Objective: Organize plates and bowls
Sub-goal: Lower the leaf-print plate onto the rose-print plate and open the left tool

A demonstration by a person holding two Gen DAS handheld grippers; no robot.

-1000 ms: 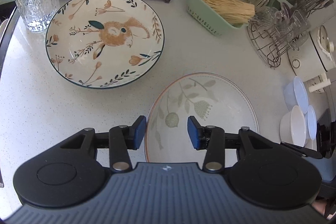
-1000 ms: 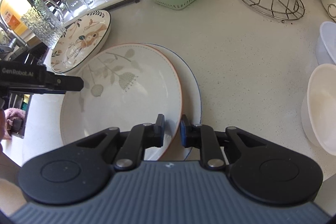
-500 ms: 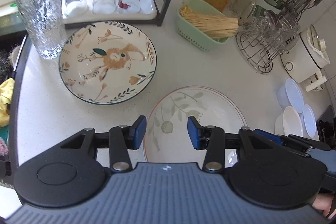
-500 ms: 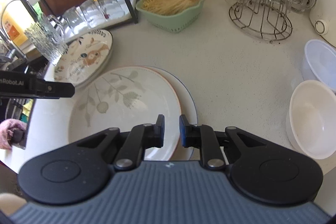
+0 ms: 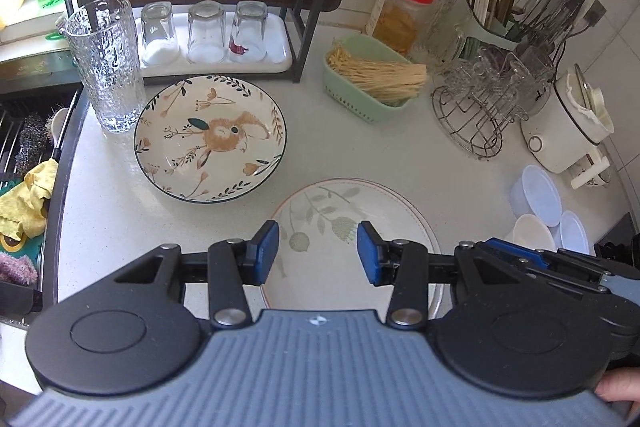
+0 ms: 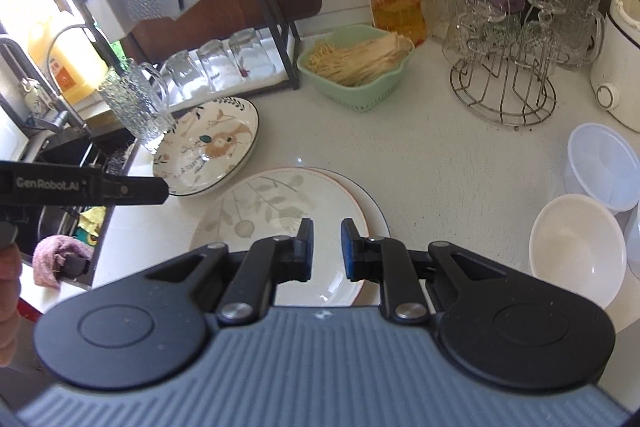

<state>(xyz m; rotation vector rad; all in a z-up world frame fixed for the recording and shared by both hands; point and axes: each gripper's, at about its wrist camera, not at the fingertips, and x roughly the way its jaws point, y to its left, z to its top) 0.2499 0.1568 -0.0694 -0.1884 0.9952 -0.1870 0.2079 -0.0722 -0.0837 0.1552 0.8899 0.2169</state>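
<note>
Counter [image 5: 360, 155], white speckled. Plates: 3 total. 1 rabbit-pattern plate [image 5: 210, 139] sits alone near the back left, just beside 1 tall textured glass [image 5: 106, 63]. 1 leaf-pattern plate [image 6: 280, 215] lies on top of 1 blue-rimmed plate [image 6: 374, 211], stack of 2 at the front centre; only the lower one's right edge shows.

Bowls: on the right side, 1 white bowl [image 6: 576, 247] and 1 translucent tub [image 6: 604, 167] just behind it; left wrist view shows 3 pale round pieces there, a 4th can't be ruled out.

3 small glasses [image 5: 206, 31] upside down on a white tray under the rack. 1 green basket [image 5: 368, 83] w/ dry noodles, 1 red-lid jar [image 5: 404, 11], 1 wire rack [image 5: 476, 115] w/ glass mugs.

Left tool [image 5: 318, 253]: spread, nothing between pads, above the leaf plate. Right tool [image 6: 325, 249]: pressed nearly together, pinching nothing, above the stack's right part.
</note>
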